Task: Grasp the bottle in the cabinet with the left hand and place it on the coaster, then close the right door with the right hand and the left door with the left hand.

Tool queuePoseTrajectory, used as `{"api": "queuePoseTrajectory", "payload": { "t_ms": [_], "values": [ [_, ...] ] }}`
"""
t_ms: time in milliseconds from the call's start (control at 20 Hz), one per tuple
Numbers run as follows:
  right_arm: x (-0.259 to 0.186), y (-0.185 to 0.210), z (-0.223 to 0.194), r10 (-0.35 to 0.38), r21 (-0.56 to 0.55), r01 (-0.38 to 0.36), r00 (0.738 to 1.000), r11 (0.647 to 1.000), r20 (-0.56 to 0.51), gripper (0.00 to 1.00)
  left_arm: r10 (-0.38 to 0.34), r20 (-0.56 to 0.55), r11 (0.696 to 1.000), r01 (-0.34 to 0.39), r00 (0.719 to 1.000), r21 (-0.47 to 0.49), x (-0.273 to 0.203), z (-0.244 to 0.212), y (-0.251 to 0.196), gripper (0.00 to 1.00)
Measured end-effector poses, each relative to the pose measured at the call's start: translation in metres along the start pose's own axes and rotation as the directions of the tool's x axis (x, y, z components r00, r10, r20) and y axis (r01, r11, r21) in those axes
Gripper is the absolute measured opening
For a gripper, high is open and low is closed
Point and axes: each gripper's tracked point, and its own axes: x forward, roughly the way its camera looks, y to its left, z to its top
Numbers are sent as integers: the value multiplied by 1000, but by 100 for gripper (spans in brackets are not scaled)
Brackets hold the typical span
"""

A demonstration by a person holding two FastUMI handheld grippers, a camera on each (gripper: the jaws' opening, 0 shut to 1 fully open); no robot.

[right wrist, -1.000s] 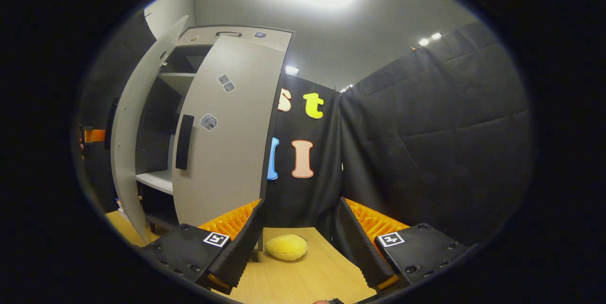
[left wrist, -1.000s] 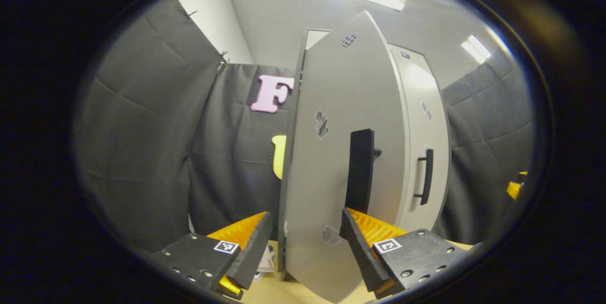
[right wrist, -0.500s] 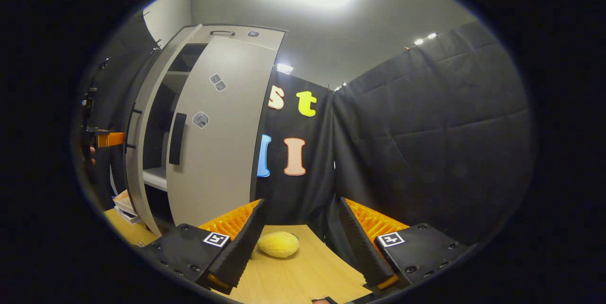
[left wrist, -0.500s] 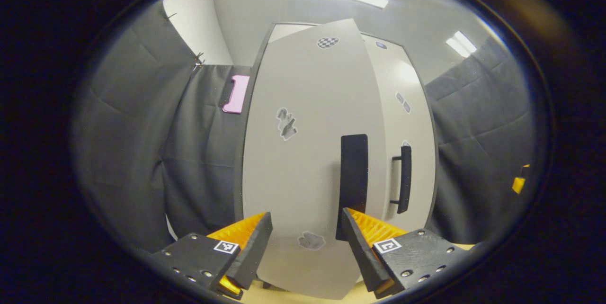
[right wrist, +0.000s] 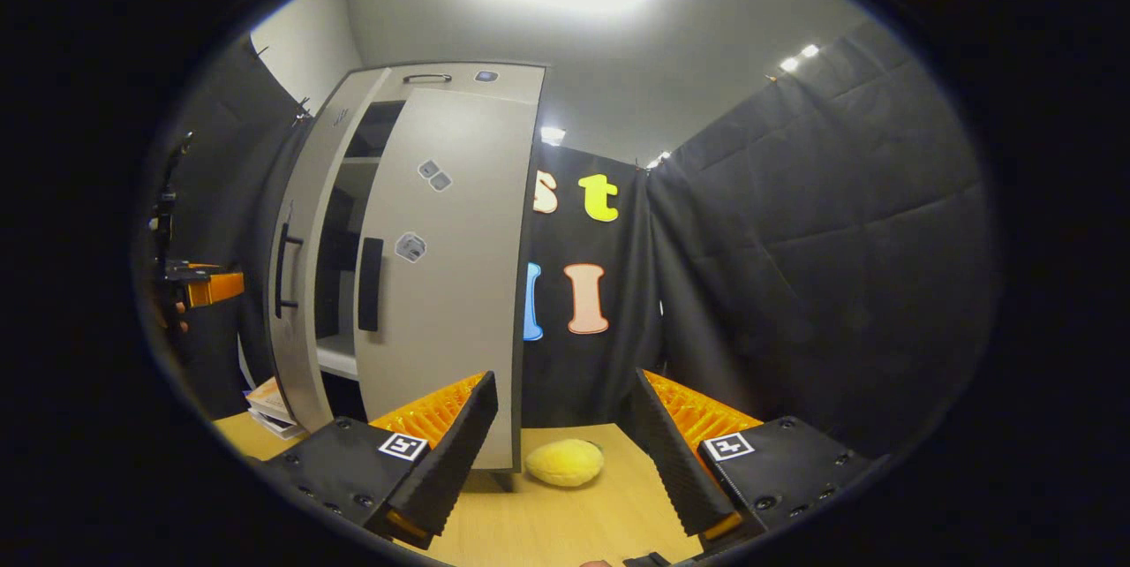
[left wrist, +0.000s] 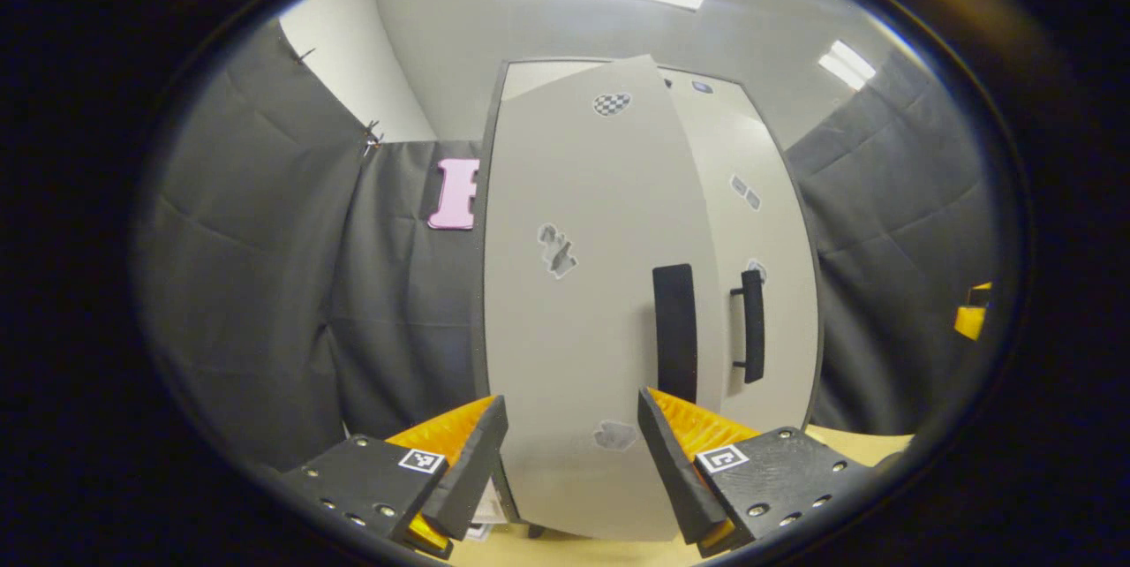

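The grey cabinet (right wrist: 415,196) stands on the wooden table (right wrist: 565,527). Its left door (left wrist: 574,302) faces me flat in the left gripper view, black handle (left wrist: 675,333) just above my right finger. The right door (left wrist: 764,231) with its bar handle (left wrist: 752,324) lies beside it. My left gripper (left wrist: 572,399) is open close in front of the left door, nothing between its fingers. In the right gripper view a narrow dark gap (right wrist: 340,284) with a shelf stays between the left door (right wrist: 305,267) and right door (right wrist: 446,284). My right gripper (right wrist: 563,377) is open, off to the cabinet's right.
A yellow rounded object (right wrist: 565,464) lies on the table by the right door's foot. Books (right wrist: 269,399) are stacked beside the cabinet's left foot. The left gripper (right wrist: 207,287) shows at the far left, and the right gripper (left wrist: 971,320) at the far right. Black cloth walls the booth.
The left door has swung from edge-on to nearly flat against the cabinet, narrowing the gap. My right gripper's view has shifted slightly; both grippers stay open.
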Motion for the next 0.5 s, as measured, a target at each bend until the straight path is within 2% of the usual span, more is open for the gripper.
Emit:
{"api": "queuePoseTrajectory", "payload": {
  "t_ms": [50, 100, 250, 300, 350, 400, 450, 500],
  "values": [
    [0, 5, 2, 16, 11, -16, 1000, 1000, 5, 97, 6, -3, 1000, -6, 1000, 13, -11, -1, 7, 87],
    [1, 9, 3, 31, 24, -31, 999, 999, 9, 97, 18, -6, 1000, -18, 1000, 24, -22, -1, 13, 92],
    [2, 25, 3, 79, 74, -79, 997, 994, 11, 97, 65, -19, 997, -64, 998, 50, -62, -4, 33, 92],
    [2, 29, 2, 93, 91, -93, 996, 992, 8, 97, 79, -21, 996, -78, 997, 52, -75, -5, 39, 87],
    [1, 33, 1, 102, 105, -102, 995, 989, 3, 97, 93, -25, 994, -92, 995, 53, -86, -6, 45, 92],
    [-1, 35, -1, 109, 116, -108, 994, 987, -6, 98, 106, -27, 993, -105, 994, 53, -97, -8, 50, 92],
    [-3, 38, -1, 120, 122, -118, 993, 986, -11, 98, 118, -32, 992, -117, 992, 56, -107, -10, 57, 87],
    [-5, 41, 0, 130, 120, -128, 991, 985, -11, 97, 135, -41, 989, -133, 990, 62, -117, -12, 64, 90]
  ]
}}
